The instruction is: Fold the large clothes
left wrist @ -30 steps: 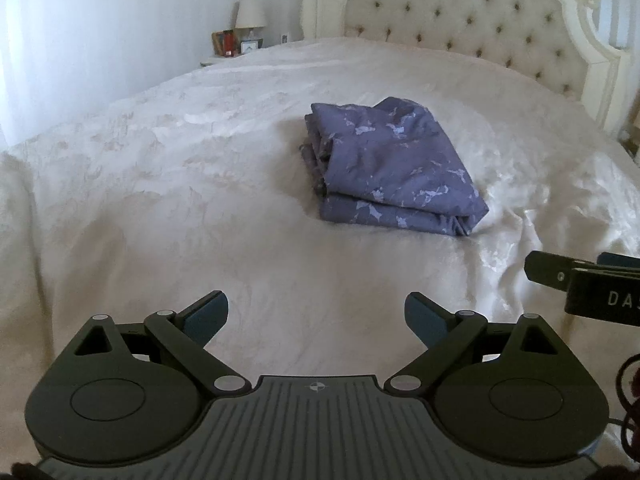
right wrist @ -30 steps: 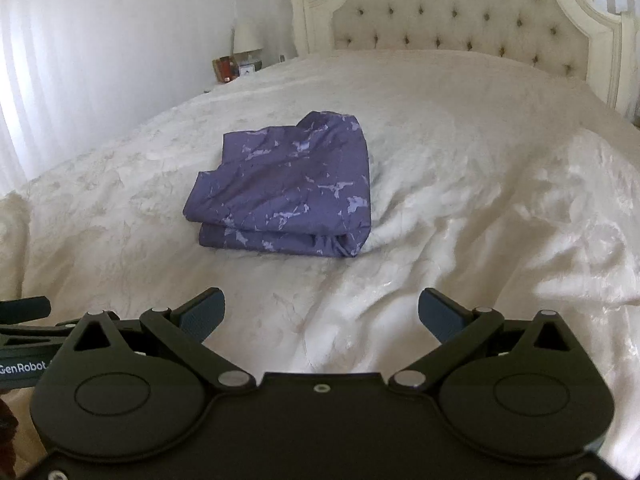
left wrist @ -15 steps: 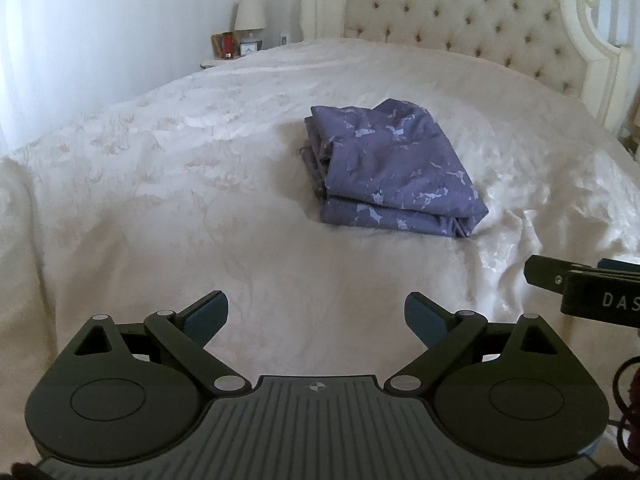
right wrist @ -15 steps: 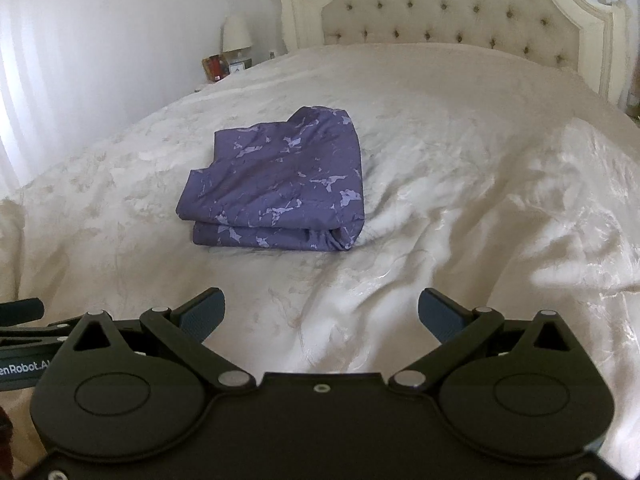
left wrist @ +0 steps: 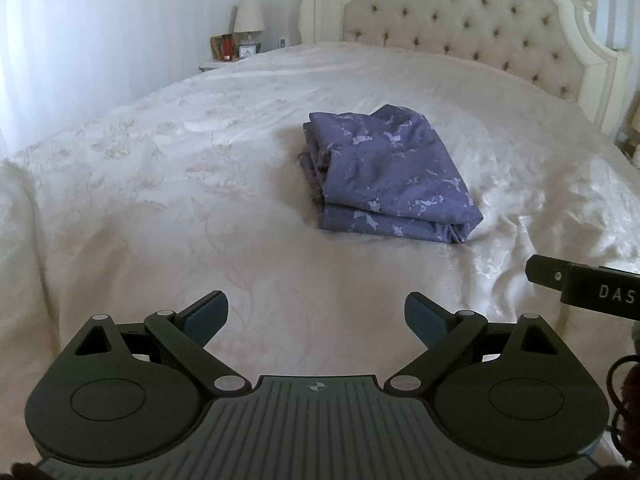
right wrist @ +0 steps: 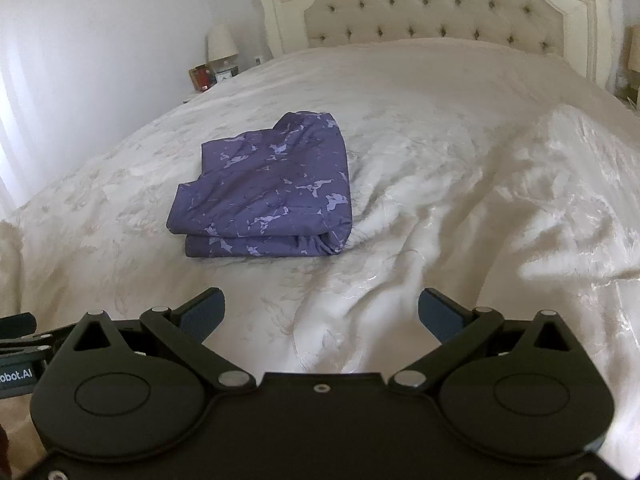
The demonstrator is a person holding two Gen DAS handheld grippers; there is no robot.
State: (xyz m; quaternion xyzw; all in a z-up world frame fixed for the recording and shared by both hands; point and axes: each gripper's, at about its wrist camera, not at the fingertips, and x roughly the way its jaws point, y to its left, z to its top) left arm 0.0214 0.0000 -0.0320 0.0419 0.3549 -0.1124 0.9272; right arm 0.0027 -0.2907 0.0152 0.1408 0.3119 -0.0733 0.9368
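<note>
Hovering low over the near part of the bed, the left tool had its two blue-padded fingers spread wide with nothing between them, only pale bedspread showing in the gap. The right tool was held the same way, fingers wide apart and gripping nothing, just beside its partner; an edge of it showed at the right border of the left wrist view. Rumpled folds of the cream bedspread lay ahead of the right tool. Farther up, near the middle of the bed and well apart from both tools, lay the purple garment, patterned with lighter lilac patches and folded into a compact, roughly rectangular stack of several layers, its thick folded edge facing the cameras. It sat flat on the bedspread, touching neither tool. Beyond it, at the head of the bed, rose the tufted cream headboard. To the far left stood a nightstand carrying a small lamp and a few small items too tiny to identify.
</note>
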